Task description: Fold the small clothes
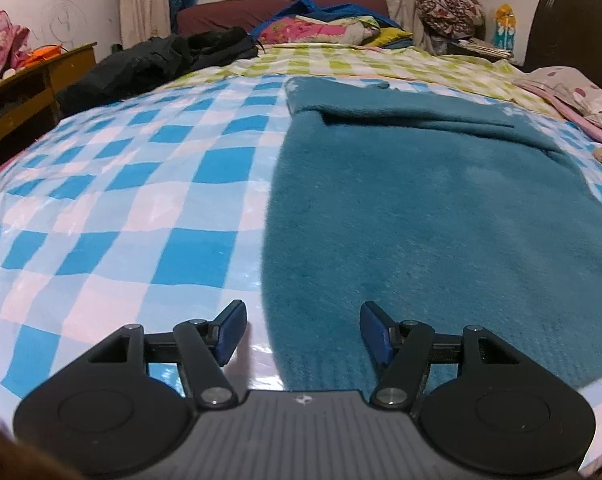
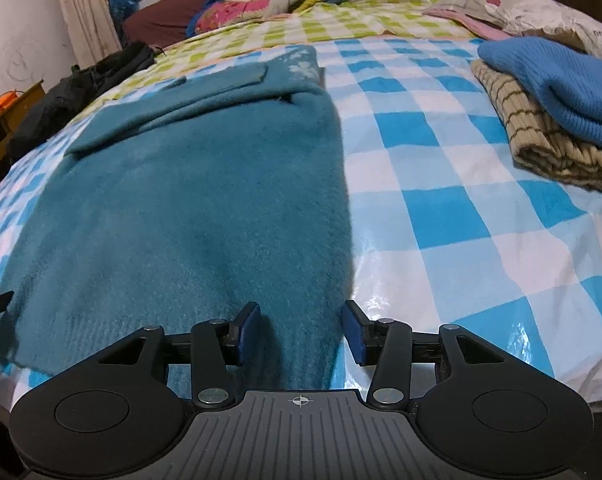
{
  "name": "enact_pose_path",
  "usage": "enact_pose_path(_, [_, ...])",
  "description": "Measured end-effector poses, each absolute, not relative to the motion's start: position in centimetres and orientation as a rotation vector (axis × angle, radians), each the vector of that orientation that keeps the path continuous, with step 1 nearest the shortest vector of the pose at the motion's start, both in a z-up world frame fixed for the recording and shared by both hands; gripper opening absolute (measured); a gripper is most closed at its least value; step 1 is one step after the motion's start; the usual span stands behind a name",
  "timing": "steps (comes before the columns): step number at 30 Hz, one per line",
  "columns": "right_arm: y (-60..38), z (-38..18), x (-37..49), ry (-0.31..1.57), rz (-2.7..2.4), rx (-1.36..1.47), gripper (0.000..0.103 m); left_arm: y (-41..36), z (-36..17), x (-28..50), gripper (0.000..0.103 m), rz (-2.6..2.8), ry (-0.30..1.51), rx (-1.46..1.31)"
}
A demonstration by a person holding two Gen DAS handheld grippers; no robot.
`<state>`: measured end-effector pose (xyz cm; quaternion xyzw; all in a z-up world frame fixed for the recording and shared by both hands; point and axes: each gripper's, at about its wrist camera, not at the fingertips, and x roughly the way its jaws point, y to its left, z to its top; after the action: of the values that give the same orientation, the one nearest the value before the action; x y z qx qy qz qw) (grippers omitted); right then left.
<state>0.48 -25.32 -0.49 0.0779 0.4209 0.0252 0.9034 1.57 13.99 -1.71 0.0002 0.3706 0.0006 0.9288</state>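
Both tools, left tool [image 1: 303, 332] and right tool [image 2: 301, 332], are gaping released over one teal sweater [image 2: 189, 200]; two folded knits [image 2: 557, 112] are lying upper right.

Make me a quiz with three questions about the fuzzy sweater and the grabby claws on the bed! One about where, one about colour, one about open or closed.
1. Where does the folded clothes pile lie?
A. right of the teal sweater
B. on it
C. on the floor

2. What colour is the top folded garment?
A. red
B. blue
C. black

3. How are the left gripper and right gripper?
A. both shut
B. one shut
C. both open

Answers: 1 A, checked bed cover lies between them. 2 B, blue knit over striped beige. 3 C, fingers apart, holding nothing.
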Motion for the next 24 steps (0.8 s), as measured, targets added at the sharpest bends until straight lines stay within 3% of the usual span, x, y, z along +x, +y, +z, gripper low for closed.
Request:
enact_pose_path(7, [-25.35,-0.68,0.14,0.864,0.083,0.2,0.048,14.18,-1.99,1.7,0.065,-0.013,0.786,-0.059])
enact_pose_path(11, [-25.65,-0.52,0.15,0.858,0.097,0.25,0.04,14.27,-1.86,1.83,0.064,-0.01,0.804,-0.079])
enact_pose_path(17, [-26.21,-0.96,0.38,0.848,0.137,0.334,0.037,14.04,-1.64,1.41,0.053,-0.037,0.796,-0.098])
enact_pose_path(24, [-26.01,-1.27,0.83,0.834,0.165,0.368,0.033,13.94,-1.74,1.77,0.055,-0.032,0.799,-0.099])
